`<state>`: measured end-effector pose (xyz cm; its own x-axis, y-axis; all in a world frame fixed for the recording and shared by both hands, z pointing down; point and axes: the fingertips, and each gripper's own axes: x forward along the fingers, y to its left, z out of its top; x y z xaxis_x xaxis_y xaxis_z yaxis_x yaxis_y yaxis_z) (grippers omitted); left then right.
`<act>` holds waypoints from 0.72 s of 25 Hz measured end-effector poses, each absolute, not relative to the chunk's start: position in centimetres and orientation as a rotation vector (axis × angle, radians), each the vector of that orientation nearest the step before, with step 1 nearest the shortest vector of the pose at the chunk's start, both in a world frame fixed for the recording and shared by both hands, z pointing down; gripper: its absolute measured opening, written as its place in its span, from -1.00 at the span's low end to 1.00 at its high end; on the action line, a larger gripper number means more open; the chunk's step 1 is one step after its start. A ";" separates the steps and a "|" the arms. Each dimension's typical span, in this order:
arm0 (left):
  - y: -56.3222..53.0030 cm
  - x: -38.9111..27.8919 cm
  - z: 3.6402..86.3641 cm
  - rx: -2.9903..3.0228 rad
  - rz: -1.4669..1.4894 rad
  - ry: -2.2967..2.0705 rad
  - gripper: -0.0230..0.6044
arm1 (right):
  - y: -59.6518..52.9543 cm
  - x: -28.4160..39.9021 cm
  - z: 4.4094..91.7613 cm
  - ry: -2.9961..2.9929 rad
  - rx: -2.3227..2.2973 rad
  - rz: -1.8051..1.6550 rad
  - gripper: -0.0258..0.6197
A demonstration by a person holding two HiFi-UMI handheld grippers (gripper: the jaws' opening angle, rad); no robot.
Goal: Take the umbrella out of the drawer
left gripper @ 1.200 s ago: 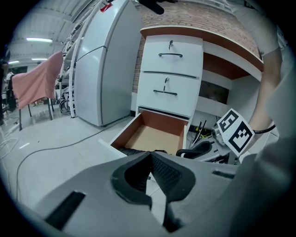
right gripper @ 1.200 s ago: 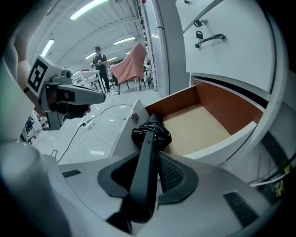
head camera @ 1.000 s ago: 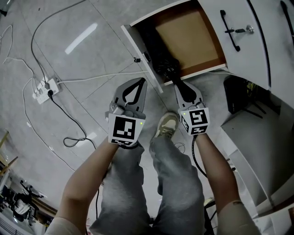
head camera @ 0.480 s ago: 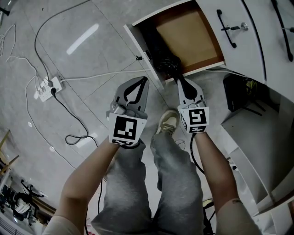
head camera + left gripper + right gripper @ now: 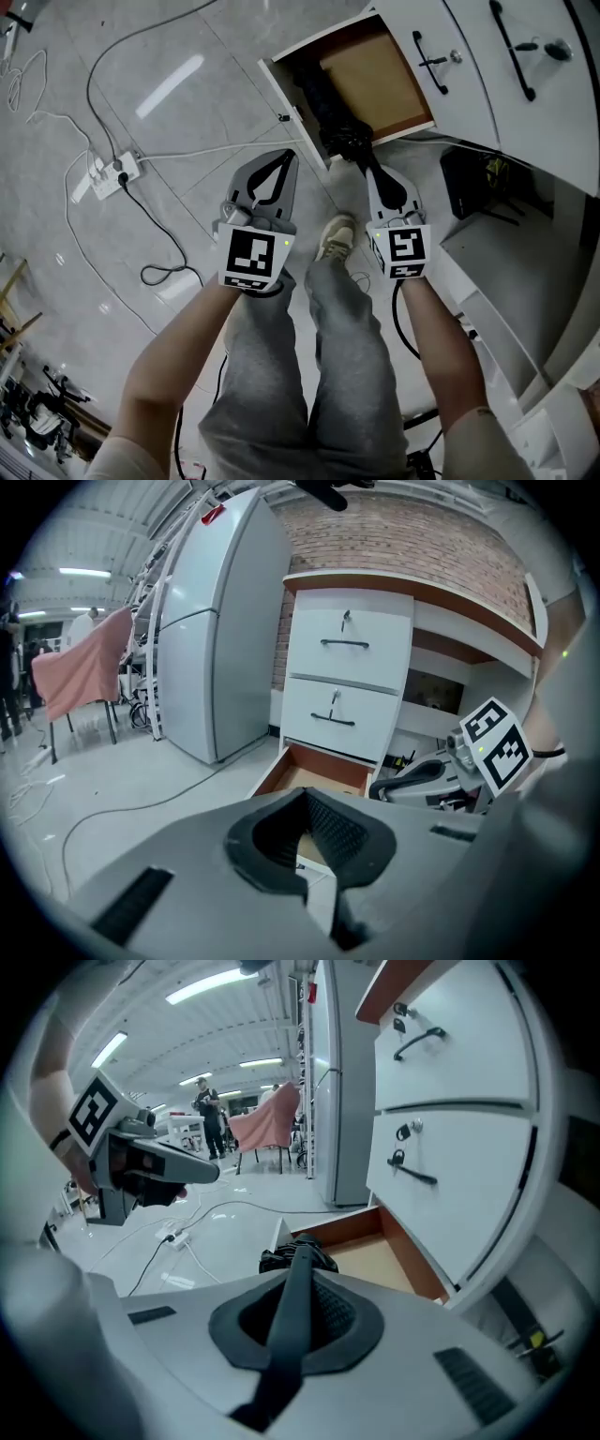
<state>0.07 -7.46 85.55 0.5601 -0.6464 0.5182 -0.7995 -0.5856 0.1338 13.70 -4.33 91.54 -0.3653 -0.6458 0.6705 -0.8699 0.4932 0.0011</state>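
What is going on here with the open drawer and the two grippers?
A person stands over the open bottom drawer of a white cabinet, a handheld gripper in each hand. The right gripper is shut on the handle end of a black folded umbrella, whose bulk lies inside the drawer along its front panel, so it is not out yet. The left gripper is shut and empty, held over the floor beside the drawer.
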 end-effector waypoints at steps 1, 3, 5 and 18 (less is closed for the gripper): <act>-7.5 -0.1 84.4 2.442 0.598 -1.186 -0.90 | -4.5 13.5 90.0 -2.136 1.248 0.472 -0.88; -7.6 -0.4 82.1 2.436 0.592 -1.192 -0.90 | -4.9 13.0 86.7 -2.156 1.260 0.458 -0.88; -7.5 -0.6 79.6 2.435 0.589 -1.192 -0.90 | -5.4 12.3 83.2 -2.181 1.267 0.439 -0.88; -9.0 -5.8 55.5 2.464 0.551 -1.284 -0.90 | -8.4 7.9 56.9 -2.310 1.355 0.414 -0.88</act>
<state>-5.79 -8.96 55.51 0.5247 -0.7109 0.4684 -0.8292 -0.5514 0.0920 7.94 -8.37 56.94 -0.4313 -0.7495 0.5023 -0.8772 0.4784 -0.0393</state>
